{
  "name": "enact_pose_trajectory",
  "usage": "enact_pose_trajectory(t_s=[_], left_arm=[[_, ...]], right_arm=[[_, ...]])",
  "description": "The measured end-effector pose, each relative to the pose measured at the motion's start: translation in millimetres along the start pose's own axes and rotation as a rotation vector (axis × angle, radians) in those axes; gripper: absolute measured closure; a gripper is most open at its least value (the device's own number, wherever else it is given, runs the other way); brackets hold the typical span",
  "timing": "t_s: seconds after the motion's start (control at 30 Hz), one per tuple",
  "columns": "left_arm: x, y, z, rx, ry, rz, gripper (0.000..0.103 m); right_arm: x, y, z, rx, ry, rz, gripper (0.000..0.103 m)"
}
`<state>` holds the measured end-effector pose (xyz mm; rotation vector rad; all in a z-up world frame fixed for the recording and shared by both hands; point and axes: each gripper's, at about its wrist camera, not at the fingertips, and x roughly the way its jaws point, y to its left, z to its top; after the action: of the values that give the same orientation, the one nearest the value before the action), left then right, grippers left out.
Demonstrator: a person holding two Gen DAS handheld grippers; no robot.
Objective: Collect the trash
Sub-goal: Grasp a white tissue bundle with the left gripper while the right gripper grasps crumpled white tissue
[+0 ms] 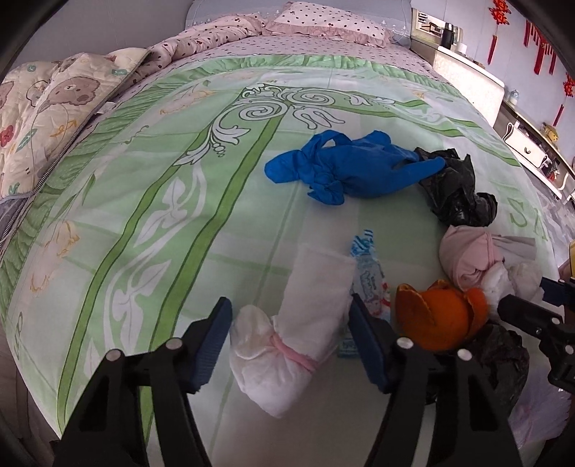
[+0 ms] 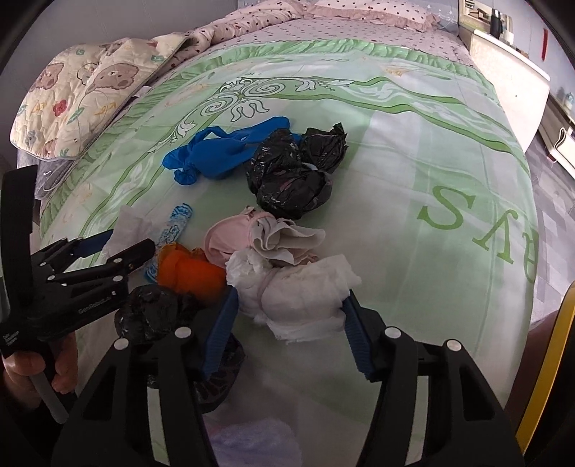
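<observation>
On the bed (image 1: 151,201), under its green patterned cover, the trash lies in a loose heap toward the near right. The left claw (image 1: 289,343) stands apart, its blue pads either side of a rolled white pad (image 1: 287,345) tied with a pink band; whether the pads touch it cannot be told. Just right of that lie a blue-and-white wrapper (image 1: 368,273) and an orange peel (image 1: 442,316). The right claw (image 2: 291,323) is also apart, straddling a crumpled white tissue wad (image 2: 305,298) at the near edge of the heap. Beyond the wad sits a pink bundle (image 2: 222,240), then a crumpled black plastic bag (image 2: 291,176), with a blue glove (image 2: 215,154) to its far left. A second black bag (image 2: 151,316) lies near the right claw's left finger. Quilts and a pillow (image 1: 323,18) sit at the far end.
</observation>
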<state>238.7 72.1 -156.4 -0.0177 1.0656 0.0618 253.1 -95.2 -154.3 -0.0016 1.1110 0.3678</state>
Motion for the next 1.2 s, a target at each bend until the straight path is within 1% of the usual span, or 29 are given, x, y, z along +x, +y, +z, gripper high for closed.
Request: enact_pose_trajectory(t_s=[0.03, 0.1, 0.2, 0.37, 0.47, 0.6, 0.7, 0.73, 0.87, 0.93, 1.0, 1.07, 1.2], left_arm=[[2, -1, -1, 0.006, 0.005, 0.009, 0.053], [4, -2, -1, 0.013, 0.001, 0.030, 0.055], [4, 0, 0, 0.009, -0.004, 0.016, 0.060], [2, 4, 0, -0.017, -0.008, -0.010, 0.063], [-2, 12, 2, -0.058, -0.018, -0.030, 0.064], [-12, 21, 4, -0.113, -0.052, -0.053, 0.064], [-18, 30, 6, -0.151, -0.072, -0.073, 0.064], [-21, 32, 6, -0.160, -0.080, -0.081, 0.064], [-34, 38, 5, -0.179, -0.118, -0.078, 0.064], [-41, 42, 4, -0.190, -0.130, -0.095, 0.065], [-53, 45, 4, -0.189, -0.157, -0.098, 0.065], [-68, 45, 6, -0.178, -0.200, -0.099, 0.065], [-95, 39, 10, -0.152, -0.265, -0.094, 0.065]], right_arm=[[1, 2, 0, -0.002, -0.001, 0.003, 0.055], [0, 3, 0, -0.003, -0.003, 0.016, 0.058], [-1, 3, -1, 0.011, -0.007, 0.033, 0.062], [-7, 1, -3, 0.033, -0.025, 0.055, 0.065], [-16, -2, -4, 0.050, -0.054, 0.072, 0.065], [-31, -7, -6, 0.077, -0.095, 0.093, 0.065], [-46, -10, -7, 0.081, -0.145, 0.083, 0.065], [-51, -11, -7, 0.088, -0.158, 0.085, 0.065], [-67, -20, -7, 0.121, -0.199, 0.085, 0.065], [-76, -24, -6, 0.134, -0.216, 0.081, 0.065], [-86, -27, -6, 0.147, -0.235, 0.083, 0.065], [-96, -30, -6, 0.152, -0.251, 0.081, 0.065], [-120, -31, -9, 0.147, -0.279, 0.075, 0.065]])
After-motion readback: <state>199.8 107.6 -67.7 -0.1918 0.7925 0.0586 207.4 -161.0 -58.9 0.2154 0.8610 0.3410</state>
